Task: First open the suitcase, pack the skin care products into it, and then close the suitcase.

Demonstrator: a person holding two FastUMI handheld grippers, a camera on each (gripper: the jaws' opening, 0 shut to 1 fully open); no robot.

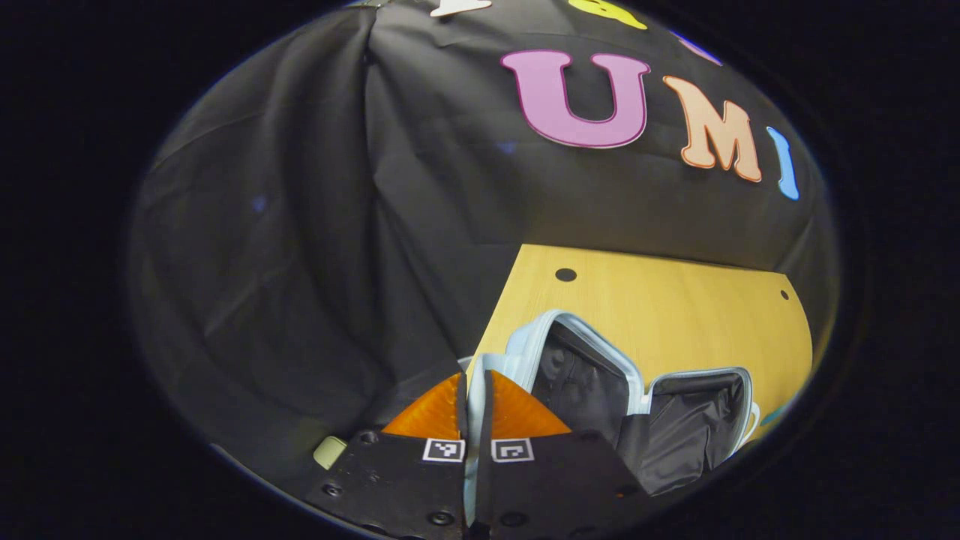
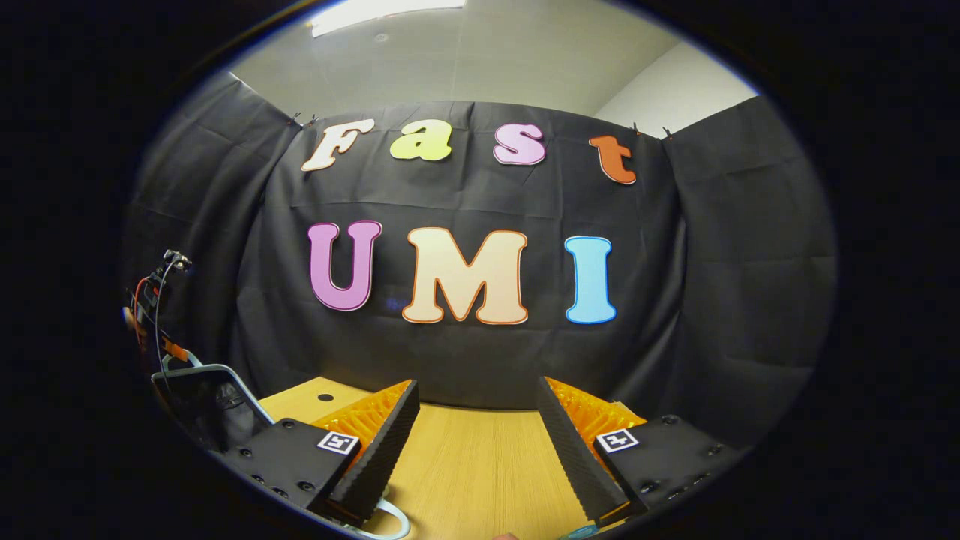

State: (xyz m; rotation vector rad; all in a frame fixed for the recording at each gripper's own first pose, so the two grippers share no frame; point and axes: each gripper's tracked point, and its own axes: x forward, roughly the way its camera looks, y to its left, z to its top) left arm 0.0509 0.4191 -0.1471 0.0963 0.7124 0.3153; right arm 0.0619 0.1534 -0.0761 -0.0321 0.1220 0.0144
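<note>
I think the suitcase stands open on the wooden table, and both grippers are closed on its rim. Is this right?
Not quite. Only the left gripper is closed on the suitcase rim, in the left gripper view. The right gripper is open above the wooden table, holding nothing, in the right gripper view.

Matt wood-grain table; suitcase with crinkled black cloth lining, smooth pale rim.
</note>
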